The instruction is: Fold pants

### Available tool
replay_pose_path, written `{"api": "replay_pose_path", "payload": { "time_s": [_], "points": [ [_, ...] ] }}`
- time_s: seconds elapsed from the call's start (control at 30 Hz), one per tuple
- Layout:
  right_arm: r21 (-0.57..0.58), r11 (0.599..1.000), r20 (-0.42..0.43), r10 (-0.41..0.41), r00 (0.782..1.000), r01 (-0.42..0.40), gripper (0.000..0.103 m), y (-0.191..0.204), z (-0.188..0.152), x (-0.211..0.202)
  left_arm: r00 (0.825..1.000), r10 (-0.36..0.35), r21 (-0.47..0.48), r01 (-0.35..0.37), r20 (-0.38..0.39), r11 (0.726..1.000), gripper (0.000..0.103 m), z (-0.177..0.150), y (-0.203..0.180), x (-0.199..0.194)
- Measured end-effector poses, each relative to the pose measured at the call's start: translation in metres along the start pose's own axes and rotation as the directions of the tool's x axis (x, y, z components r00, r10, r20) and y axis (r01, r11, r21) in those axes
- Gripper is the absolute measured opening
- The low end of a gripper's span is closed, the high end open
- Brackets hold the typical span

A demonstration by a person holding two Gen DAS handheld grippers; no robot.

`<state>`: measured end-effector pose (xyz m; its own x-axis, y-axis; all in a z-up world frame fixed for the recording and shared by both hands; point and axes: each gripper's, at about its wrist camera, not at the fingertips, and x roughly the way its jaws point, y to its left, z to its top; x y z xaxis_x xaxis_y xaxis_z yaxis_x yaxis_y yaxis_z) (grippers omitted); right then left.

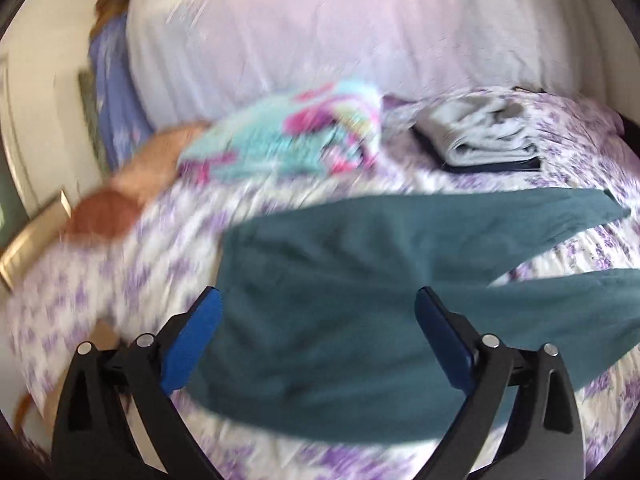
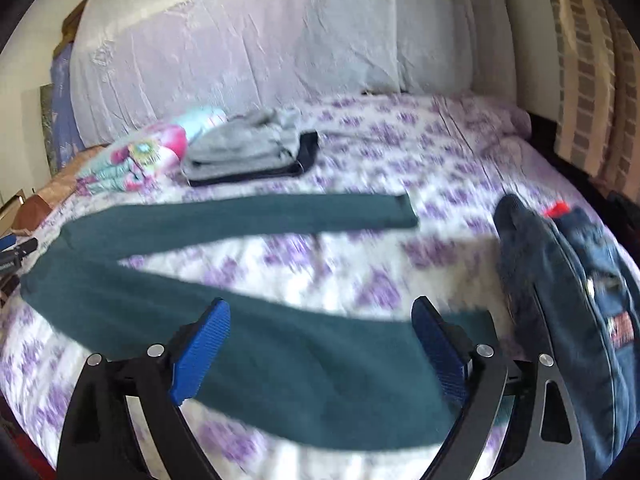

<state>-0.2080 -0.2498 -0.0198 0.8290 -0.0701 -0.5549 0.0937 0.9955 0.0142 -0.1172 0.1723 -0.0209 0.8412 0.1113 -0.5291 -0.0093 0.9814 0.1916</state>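
On the bed (image 1: 120, 280), which has a white cover with purple flowers, I see the teal pants (image 1: 340, 300) lying flat and spread out. I take the pants as my landmark. Their waist part is at the left side, and the two legs go to the right and open away from each other like a V, with a strip of the flowered cover between them.

My left gripper (image 1: 318, 334) is above the waist part of the pants. Its jaws are wide apart and hold nothing; the teal cloth shows between the blue pads (image 1: 192, 344). I cannot tell if the pads touch the cloth.

My right gripper (image 2: 320, 340) is above the nearer leg of the pants, close to its end. Its jaws are also wide apart and empty, and the leg passes between them in the right wrist view.

Behind the pants, near the far leg, there is a folded grey garment (image 2: 244, 152) that lies on top of a dark one (image 2: 308, 148). Just left of this pile lies a light blue and pink patterned cloth (image 1: 288, 136). To the right of the pants, beyond the ends of the legs, dark blue jeans (image 2: 568, 300) are heaped on the bed. Farther behind the pants stands a big white covered shape (image 2: 260, 40). Both views are somewhat blurred.
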Motion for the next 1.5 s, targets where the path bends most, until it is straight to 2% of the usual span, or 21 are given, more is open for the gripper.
{"api": "replay_pose_path", "payload": {
  "time_s": [0.1,0.17,0.27,0.33,0.37,0.5,0.6,0.67,0.8,0.87,0.93,0.97,1.0,1.07,1.1,1.17,1.23,1.3,1.33,1.43,1.5],
  "points": [
    [0.014,1.0,0.047,0.012,0.999,-0.013,0.095,0.01,0.007,0.005,0.999,-0.032,0.007,0.032,0.012,0.999,0.095,0.009,-0.018,0.002],
    [0.019,0.999,0.019,0.032,0.999,-0.033,0.096,0.017,-0.002,0.014,0.999,-0.054,-0.011,0.054,-0.006,0.998,0.095,0.008,-0.022,0.007],
    [-0.02,0.999,-0.107,0.029,0.994,-0.032,0.096,0.026,-0.021,0.04,0.998,-0.058,-0.013,0.058,-0.033,0.998,0.096,0.002,-0.024,0.018],
    [-0.018,0.999,-0.237,0.031,0.971,-0.037,0.096,0.026,-0.025,0.058,0.997,-0.036,-0.001,0.036,-0.063,0.999,0.096,-0.003,-0.025,0.028],
    [0.003,0.999,-0.259,0.048,0.965,-0.049,0.096,0.023,-0.025,0.062,0.996,-0.033,0.0,0.033,-0.088,0.999,0.096,-0.005,-0.024,0.035],
    [0.05,0.994,-0.195,0.106,0.975,-0.098,0.096,0.016,-0.017,0.051,0.987,-0.075,-0.028,0.072,-0.142,0.997,0.096,-0.003,-0.011,0.054],
    [0.078,0.988,-0.072,0.138,0.988,-0.132,0.096,0.011,-0.007,0.036,0.99,-0.059,-0.04,0.055,-0.127,0.998,0.096,0.01,0.004,0.065],
    [0.093,0.981,0.0,0.171,0.985,-0.17,0.096,0.011,0.0,0.03,0.991,-0.062,-0.05,0.057,-0.119,0.997,0.097,0.025,0.018,0.077],
    [0.13,0.972,0.066,0.191,0.979,-0.198,0.096,0.011,0.006,0.04,0.983,-0.115,-0.145,0.094,-0.145,0.985,0.097,0.058,0.061,0.118],
    [0.146,0.97,0.076,0.187,0.979,-0.197,0.096,0.011,0.006,0.05,0.974,-0.158,-0.278,0.107,-0.165,0.954,0.097,0.065,0.097,0.146],
    [0.167,0.966,0.027,0.196,0.98,-0.198,0.096,0.01,0.005,0.063,0.958,-0.236,-0.418,0.148,-0.165,0.896,0.095,0.061,0.131,0.167],
    [0.186,0.962,0.013,0.202,0.979,-0.201,0.096,0.007,0.004,0.066,0.944,-0.296,-0.48,0.193,-0.148,0.856,0.085,0.056,0.146,0.175],
    [0.208,0.957,0.007,0.204,0.979,-0.201,0.096,0.004,0.004,0.069,0.919,-0.372,-0.533,0.252,-0.131,0.808,0.071,0.048,0.159,0.185],
    [0.274,0.94,-0.006,0.215,0.977,-0.205,0.096,-0.007,0.0,0.074,0.869,-0.479,-0.595,0.32,-0.127,0.737,0.056,0.035,0.173,0.203],
    [0.312,0.927,-0.011,0.224,0.974,-0.21,0.096,-0.013,-0.001,0.076,0.856,-0.499,-0.611,0.325,-0.135,0.722,0.049,0.031,0.175,0.209],
    [0.362,0.907,-0.018,0.239,0.971,-0.217,0.096,-0.021,-0.006,0.081,0.831,-0.537,-0.623,0.343,-0.148,0.703,0.043,0.027,0.176,0.217],
    [0.389,0.894,-0.02,0.248,0.969,-0.221,0.096,-0.025,-0.009,0.084,0.835,-0.528,-0.607,0.343,-0.152,0.717,0.043,0.03,0.174,0.216],
    [0.39,0.893,-0.017,0.25,0.968,-0.224,0.096,-0.025,-0.01,0.084,0.86,-0.487,-0.593,0.313,-0.155,0.742,0.042,0.032,0.175,0.21],
    [0.387,0.894,-0.02,0.252,0.968,-0.225,0.096,-0.024,-0.01,0.085,0.867,-0.476,-0.602,0.304,-0.145,0.738,0.042,0.033,0.18,0.208],
    [0.395,0.889,-0.03,0.264,0.964,-0.232,0.096,-0.024,-0.01,0.088,0.9,-0.416,-0.617,0.255,-0.129,0.744,0.055,0.03,0.195,0.201],
    [0.402,0.884,-0.026,0.272,0.962,-0.239,0.096,-0.026,-0.01,0.088,0.896,-0.418,-0.622,0.243,-0.149,0.744,0.058,0.028,0.197,0.207]
  ]
}}
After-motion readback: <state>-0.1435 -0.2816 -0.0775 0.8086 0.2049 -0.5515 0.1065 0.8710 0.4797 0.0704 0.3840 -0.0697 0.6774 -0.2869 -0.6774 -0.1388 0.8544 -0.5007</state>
